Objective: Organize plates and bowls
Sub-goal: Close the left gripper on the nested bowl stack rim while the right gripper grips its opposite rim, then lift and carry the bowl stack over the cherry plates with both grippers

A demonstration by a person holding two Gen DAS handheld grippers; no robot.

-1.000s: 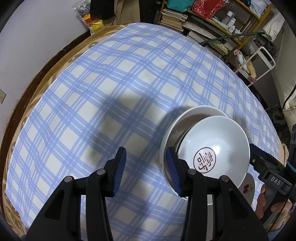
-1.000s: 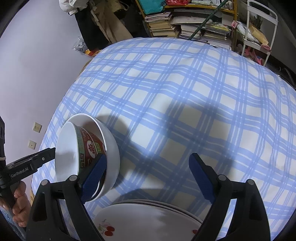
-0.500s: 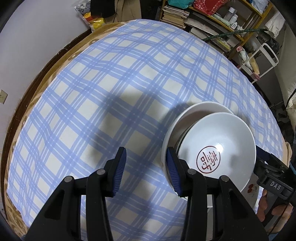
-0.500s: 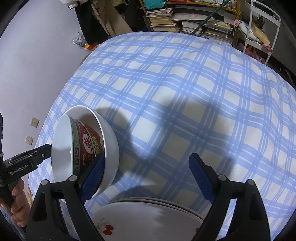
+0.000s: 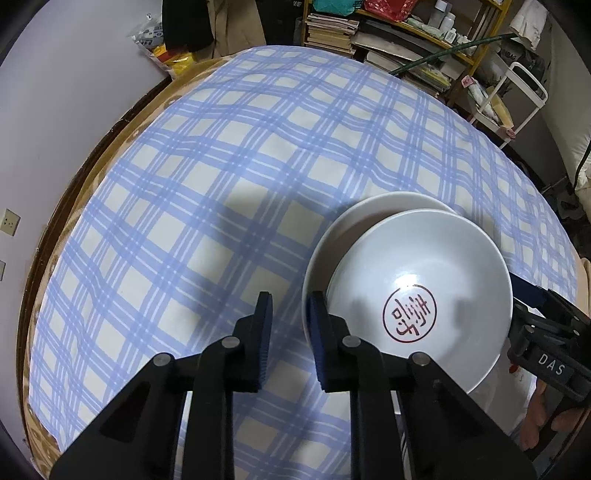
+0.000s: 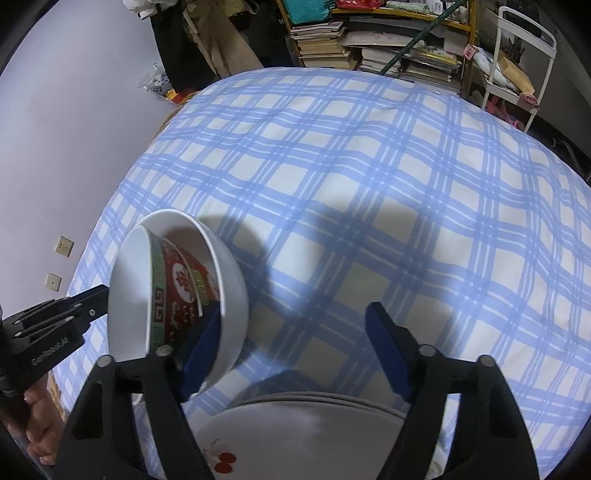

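Two nested bowls are tilted in the air above the checked tablecloth (image 5: 221, 177): a white outer bowl (image 5: 369, 218) and an inner bowl (image 5: 424, 273), white inside with a red round mark, red and green patterned outside (image 6: 177, 291). My left gripper (image 5: 288, 314) is open, its right finger against the outer bowl's rim. My right gripper (image 6: 295, 343) is open wide, its left finger touching the white outer bowl (image 6: 229, 295). A stack of white plates with a cherry print (image 6: 303, 428) lies under my right gripper.
Bookshelves with stacked books (image 5: 369, 33) and a white wire cart (image 6: 517, 55) stand beyond the table's far edge. A grey wall with sockets (image 6: 62, 245) runs along the left. A plastic bag (image 5: 162, 40) lies on the floor by the wall.
The nested bowls have risen slightly and tilted more. My left gripper's fingers have narrowed a little. My right gripper stays wide open.
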